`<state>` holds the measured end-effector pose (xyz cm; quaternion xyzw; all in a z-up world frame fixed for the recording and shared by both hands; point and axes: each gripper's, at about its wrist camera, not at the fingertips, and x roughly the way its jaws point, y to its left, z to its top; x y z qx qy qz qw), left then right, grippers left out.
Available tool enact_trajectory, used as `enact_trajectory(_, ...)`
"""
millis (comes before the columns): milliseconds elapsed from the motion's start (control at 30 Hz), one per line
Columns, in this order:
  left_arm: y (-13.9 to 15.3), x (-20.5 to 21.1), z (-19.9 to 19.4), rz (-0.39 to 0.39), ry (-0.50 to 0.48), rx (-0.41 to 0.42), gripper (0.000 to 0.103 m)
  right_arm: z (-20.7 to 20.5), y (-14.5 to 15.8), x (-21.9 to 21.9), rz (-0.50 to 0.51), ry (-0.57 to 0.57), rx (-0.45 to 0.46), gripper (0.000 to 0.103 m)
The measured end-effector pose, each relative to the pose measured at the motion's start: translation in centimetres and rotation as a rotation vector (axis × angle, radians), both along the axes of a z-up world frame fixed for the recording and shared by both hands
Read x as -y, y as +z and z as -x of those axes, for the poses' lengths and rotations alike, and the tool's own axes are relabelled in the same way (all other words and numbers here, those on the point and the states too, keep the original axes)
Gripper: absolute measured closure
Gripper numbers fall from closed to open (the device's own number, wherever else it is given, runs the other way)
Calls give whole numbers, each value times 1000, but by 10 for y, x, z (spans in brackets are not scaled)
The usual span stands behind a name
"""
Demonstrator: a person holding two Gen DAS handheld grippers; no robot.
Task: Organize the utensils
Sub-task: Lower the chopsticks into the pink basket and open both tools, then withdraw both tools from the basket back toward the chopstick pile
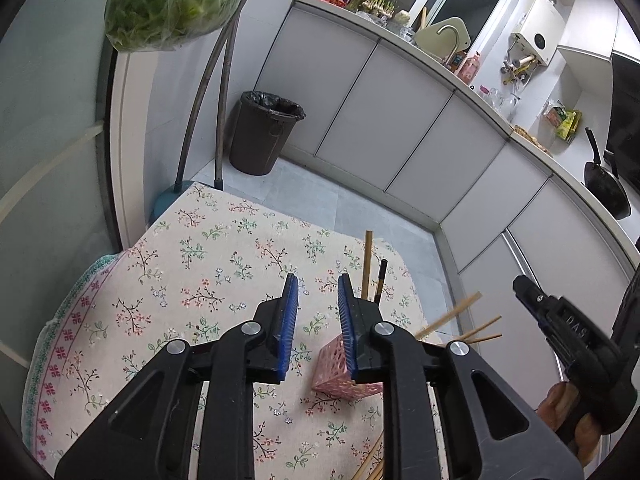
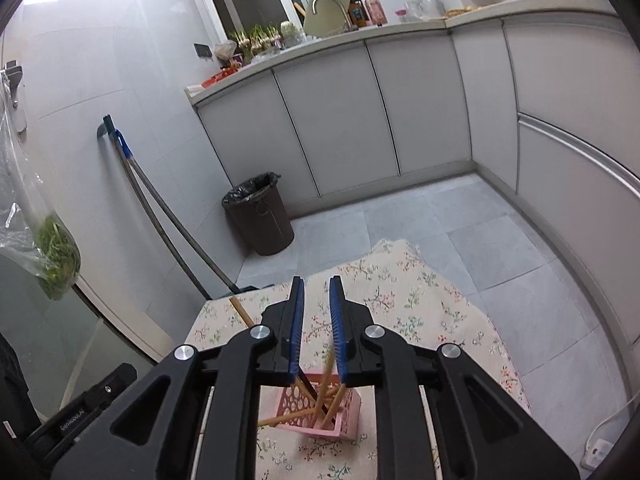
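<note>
A pink lattice holder (image 1: pixel 338 372) stands on the floral tablecloth (image 1: pixel 192 280), with several wooden chopsticks (image 1: pixel 367 262) sticking up out of it. My left gripper (image 1: pixel 318 286) is open and empty, above and just left of the holder. In the right wrist view the holder (image 2: pixel 320 414) sits below my right gripper (image 2: pixel 317 288), with chopsticks (image 2: pixel 326 380) leaning in it. The right gripper is open and empty, above the holder. More loose chopsticks (image 1: pixel 374 466) lie on the cloth at the bottom edge of the left wrist view. The right gripper's body (image 1: pixel 568 340) shows at the right of that view.
A dark bin (image 1: pixel 264 132) stands on the grey floor by white cabinets (image 1: pixel 400 132). Two mop handles (image 1: pixel 208 92) lean by the table's far corner. A bag of greens (image 1: pixel 172 0) hangs at upper left. The table edge drops to the floor on the right.
</note>
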<state>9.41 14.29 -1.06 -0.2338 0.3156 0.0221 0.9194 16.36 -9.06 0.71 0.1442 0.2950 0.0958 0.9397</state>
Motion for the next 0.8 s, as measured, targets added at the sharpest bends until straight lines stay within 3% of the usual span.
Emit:
enact_trajectory(333, 1, 15, 2, -44, -25, -13, 76, 21, -14, -1, 48, 7, -28, 83)
enact_trajectory(400, 2, 19, 5, -60, -26, -10, 70, 26, -17, -1, 54, 7, -30, 73)
enact_trajectory(533, 6, 25, 12, -88, -20, 12, 50, 33, -22, -2, 65, 16, -45, 67)
enact_trajectory(667, 8, 30, 17, -109, -24, 21, 41, 40, -22, -1, 74, 10, -46, 60)
enact_trajectory(800, 7, 35, 20, -126, -38, 11, 37, 45, -22, 2, 64, -11, -49, 45)
